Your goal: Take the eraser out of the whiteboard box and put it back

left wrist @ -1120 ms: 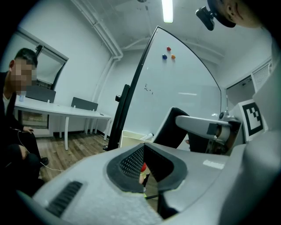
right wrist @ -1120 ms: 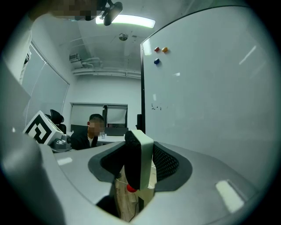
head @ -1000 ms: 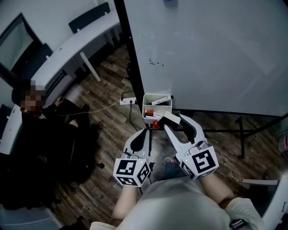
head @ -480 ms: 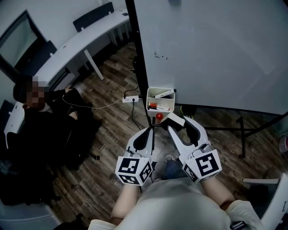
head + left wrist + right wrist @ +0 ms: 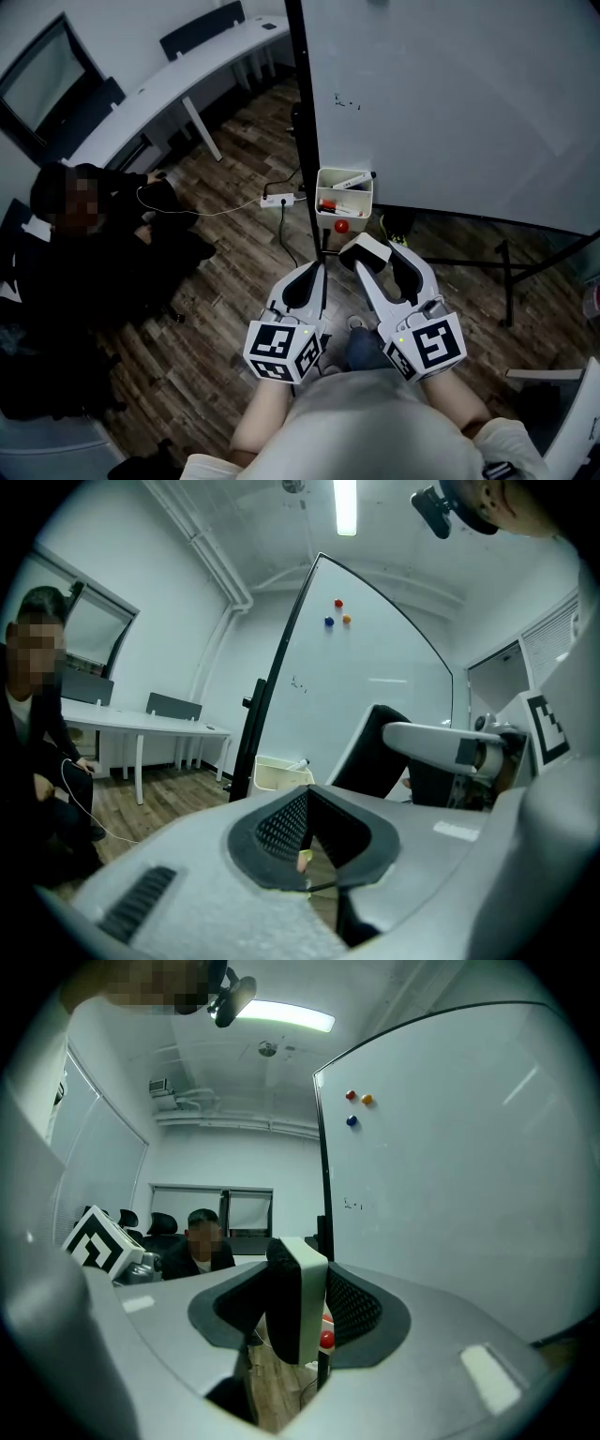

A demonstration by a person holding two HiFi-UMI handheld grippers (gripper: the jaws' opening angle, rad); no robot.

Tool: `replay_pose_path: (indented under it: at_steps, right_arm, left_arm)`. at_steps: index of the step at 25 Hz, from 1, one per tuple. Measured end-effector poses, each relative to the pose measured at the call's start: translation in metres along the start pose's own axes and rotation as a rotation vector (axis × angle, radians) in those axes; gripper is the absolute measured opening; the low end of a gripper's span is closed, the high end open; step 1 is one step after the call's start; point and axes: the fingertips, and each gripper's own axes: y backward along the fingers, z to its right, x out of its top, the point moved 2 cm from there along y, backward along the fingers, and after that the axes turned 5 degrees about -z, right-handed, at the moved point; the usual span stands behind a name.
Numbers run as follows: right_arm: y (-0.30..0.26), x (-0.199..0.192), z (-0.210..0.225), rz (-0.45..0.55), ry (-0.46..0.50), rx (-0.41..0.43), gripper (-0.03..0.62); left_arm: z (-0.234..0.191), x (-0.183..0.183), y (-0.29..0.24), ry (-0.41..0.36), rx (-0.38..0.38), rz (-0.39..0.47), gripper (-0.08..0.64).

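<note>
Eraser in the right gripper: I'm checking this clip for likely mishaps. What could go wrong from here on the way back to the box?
1. The box already holds markers, so the eraser may catch on them or on the rim.
2. The right gripper pinches the eraser with much of it standing clear of the pads. A bump against the whiteboard could twist it loose.

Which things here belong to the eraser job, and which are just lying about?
Job: eraser, clamped in the right gripper; whiteboard box, mounted on the whiteboard.
Lying about: marker in the box; power strip on the floor; desk; left gripper, shut and empty.
</note>
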Motion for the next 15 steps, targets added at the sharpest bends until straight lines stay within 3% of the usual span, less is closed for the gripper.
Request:
replay_pose_path:
  at_steps: [15]
  right_arm:
    - [0.030, -0.013, -0.030, -0.008, -0.006, -0.019, 0.193]
  left_arm:
    - [0.009, -0.019, 0.034, 0.005, -0.012, 0.003, 0.000]
